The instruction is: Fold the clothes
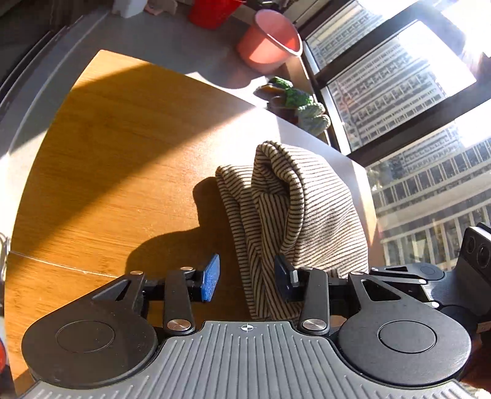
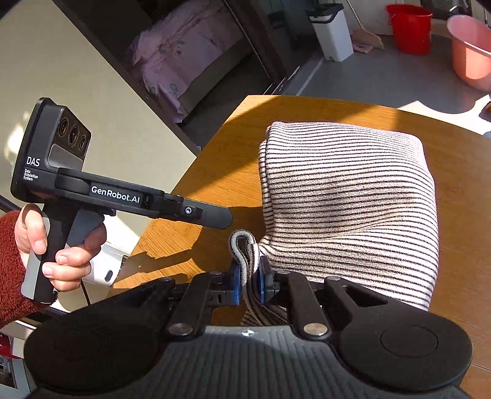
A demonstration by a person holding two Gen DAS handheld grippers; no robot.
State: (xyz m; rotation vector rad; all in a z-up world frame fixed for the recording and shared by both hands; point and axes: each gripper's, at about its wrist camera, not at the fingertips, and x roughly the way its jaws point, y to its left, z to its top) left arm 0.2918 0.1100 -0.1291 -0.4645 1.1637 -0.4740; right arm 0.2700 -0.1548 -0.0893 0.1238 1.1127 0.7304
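A beige garment with thin dark stripes hangs bunched over the wooden table. In the left wrist view my left gripper is open; the cloth hangs between its blue pads, against the right pad, with a gap to the left one. In the right wrist view my right gripper is shut on a rolled edge of the striped garment, which drapes forward and to the right above the table. The left gripper's body shows at the left, held by a hand.
A pink bucket and a red bucket stand on the grey floor beyond the table. A green knitted item lies by the large window at the right. A white bin and a bed with pink bedding are further off.
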